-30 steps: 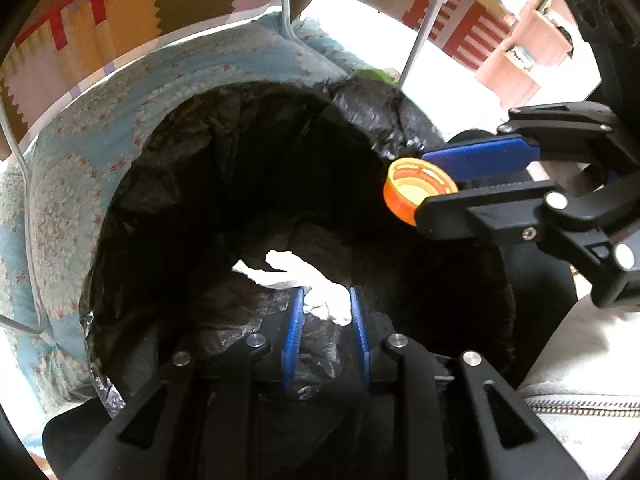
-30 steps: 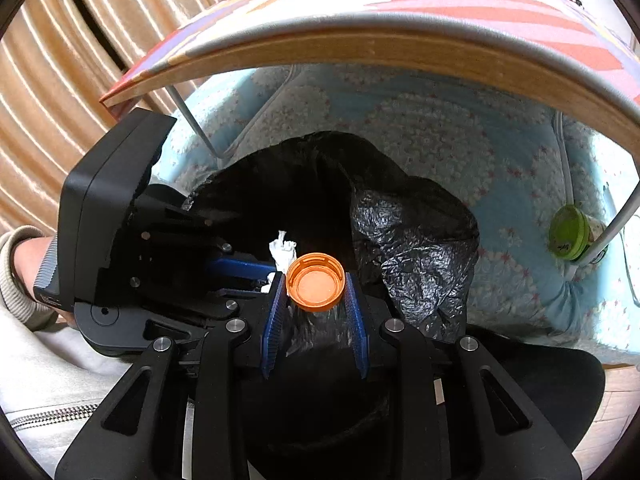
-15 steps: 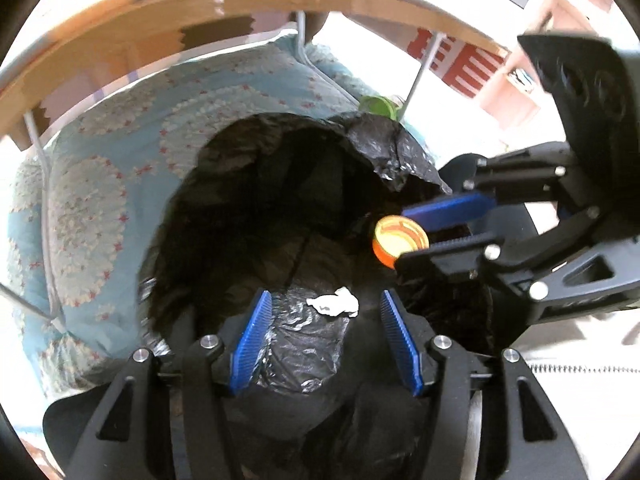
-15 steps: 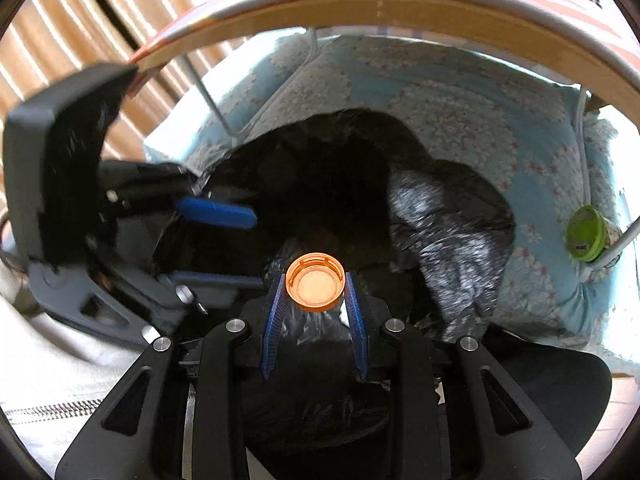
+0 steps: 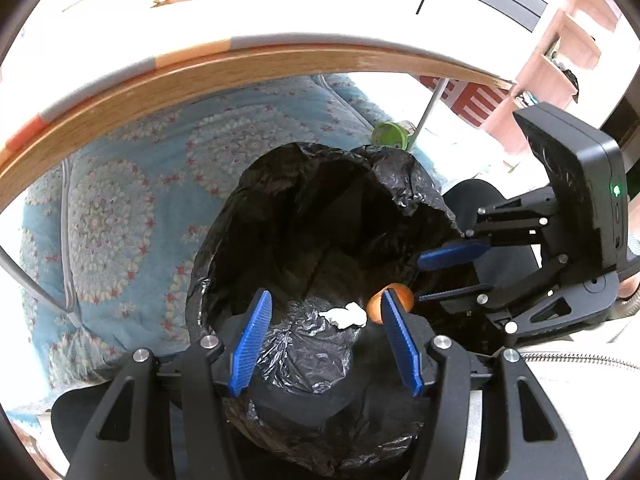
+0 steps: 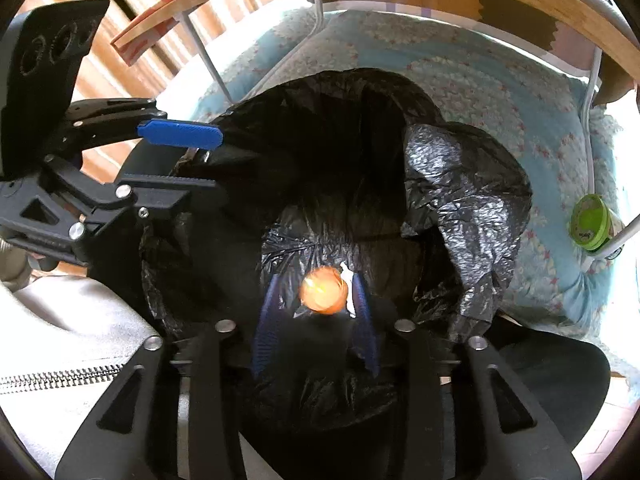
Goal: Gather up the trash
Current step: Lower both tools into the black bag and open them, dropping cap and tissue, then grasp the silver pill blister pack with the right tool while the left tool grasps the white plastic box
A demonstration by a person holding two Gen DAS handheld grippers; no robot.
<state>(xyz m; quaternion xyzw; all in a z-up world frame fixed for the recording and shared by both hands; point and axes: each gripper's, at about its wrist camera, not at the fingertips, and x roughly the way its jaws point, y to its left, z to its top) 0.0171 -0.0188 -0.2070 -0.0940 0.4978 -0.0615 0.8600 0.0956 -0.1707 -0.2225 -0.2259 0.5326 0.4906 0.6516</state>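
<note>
A: Item one, orange cap?
B: Blurred, loose between the right gripper, whose jaws have just been opening, over the black bag. Light, stiff, slick; grip its rim.
A: Left gripper?
B: Spread, empty. White scrap at its twelve o'clock, inside the bag. The bag's bottom is hidden.

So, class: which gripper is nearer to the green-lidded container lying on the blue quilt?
Right. The right gripper hangs over the black trash bag on the side toward the green-lidded container; the left gripper is at the bag's opposite side, farther off.
</note>
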